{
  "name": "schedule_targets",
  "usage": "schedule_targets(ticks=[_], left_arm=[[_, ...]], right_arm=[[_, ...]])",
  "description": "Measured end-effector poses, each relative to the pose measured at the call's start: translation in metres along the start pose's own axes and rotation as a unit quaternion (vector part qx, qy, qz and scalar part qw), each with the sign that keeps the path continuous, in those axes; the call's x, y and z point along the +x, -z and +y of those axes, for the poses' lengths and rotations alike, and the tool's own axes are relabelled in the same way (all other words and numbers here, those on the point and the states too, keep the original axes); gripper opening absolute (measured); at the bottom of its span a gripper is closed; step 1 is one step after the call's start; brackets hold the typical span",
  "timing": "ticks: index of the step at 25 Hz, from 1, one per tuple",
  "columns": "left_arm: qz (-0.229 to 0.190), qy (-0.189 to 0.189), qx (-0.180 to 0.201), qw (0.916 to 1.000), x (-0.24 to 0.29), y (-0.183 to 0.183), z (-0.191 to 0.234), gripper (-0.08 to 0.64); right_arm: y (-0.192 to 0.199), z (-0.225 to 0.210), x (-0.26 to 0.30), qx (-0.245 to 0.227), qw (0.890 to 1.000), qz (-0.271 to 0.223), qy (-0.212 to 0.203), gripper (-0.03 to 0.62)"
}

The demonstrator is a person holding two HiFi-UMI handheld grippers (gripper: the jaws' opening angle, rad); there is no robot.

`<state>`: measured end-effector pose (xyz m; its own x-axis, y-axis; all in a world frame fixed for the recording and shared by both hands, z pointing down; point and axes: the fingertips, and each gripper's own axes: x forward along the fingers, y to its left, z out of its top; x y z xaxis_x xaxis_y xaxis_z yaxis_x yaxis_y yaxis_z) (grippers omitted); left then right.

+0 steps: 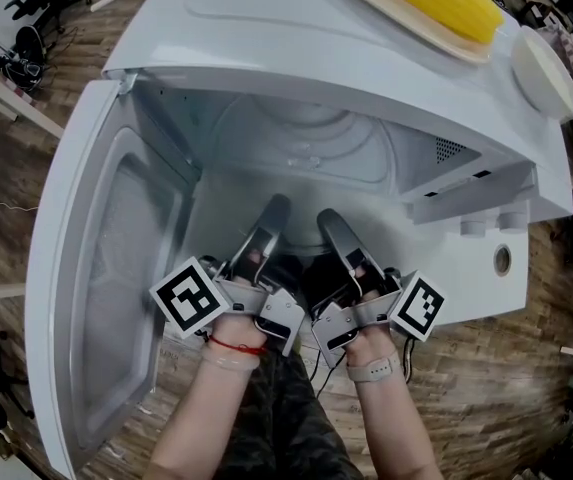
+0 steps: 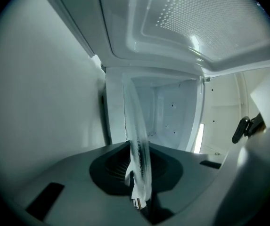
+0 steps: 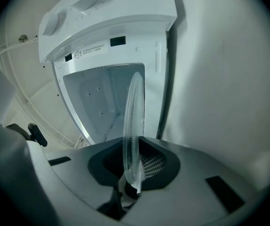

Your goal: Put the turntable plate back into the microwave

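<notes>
Left claw [image 1: 274, 210] and right claw [image 1: 328, 220] each pinch turntable plate [image 2: 137, 140] at near rim | plate inside microwave [image 1: 266, 53] cavity | risk: if you release unevenly, glass may tip and seat off-centre.

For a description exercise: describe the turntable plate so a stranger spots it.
Find the open white microwave. In its cavity the left gripper and right gripper clamp the turntable plate. Unlike the corn tray and white dish on top, it is clear glass.

Turntable plate [image 3: 134, 126] clear glass; microwave [image 1: 266, 38] glossy white
</notes>
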<state>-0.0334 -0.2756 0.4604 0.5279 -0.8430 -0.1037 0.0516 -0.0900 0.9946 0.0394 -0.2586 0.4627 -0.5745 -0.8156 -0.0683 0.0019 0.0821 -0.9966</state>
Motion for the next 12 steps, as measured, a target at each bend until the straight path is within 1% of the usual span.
schedule_targets(ticks=[9, 12], left_arm=[[0.017, 0.002, 0.002, 0.9999, 0.000, 0.003, 0.000, 0.040], [0.026, 0.000, 0.009, 0.9996, -0.002, 0.005, -0.001, 0.046]], right_arm=[[-0.010, -0.002, 0.010, -0.004, 1.000, -0.003, 0.005, 0.055], [-0.012, -0.002, 0.014, -0.003, 1.000, -0.007, 0.008, 0.055]])
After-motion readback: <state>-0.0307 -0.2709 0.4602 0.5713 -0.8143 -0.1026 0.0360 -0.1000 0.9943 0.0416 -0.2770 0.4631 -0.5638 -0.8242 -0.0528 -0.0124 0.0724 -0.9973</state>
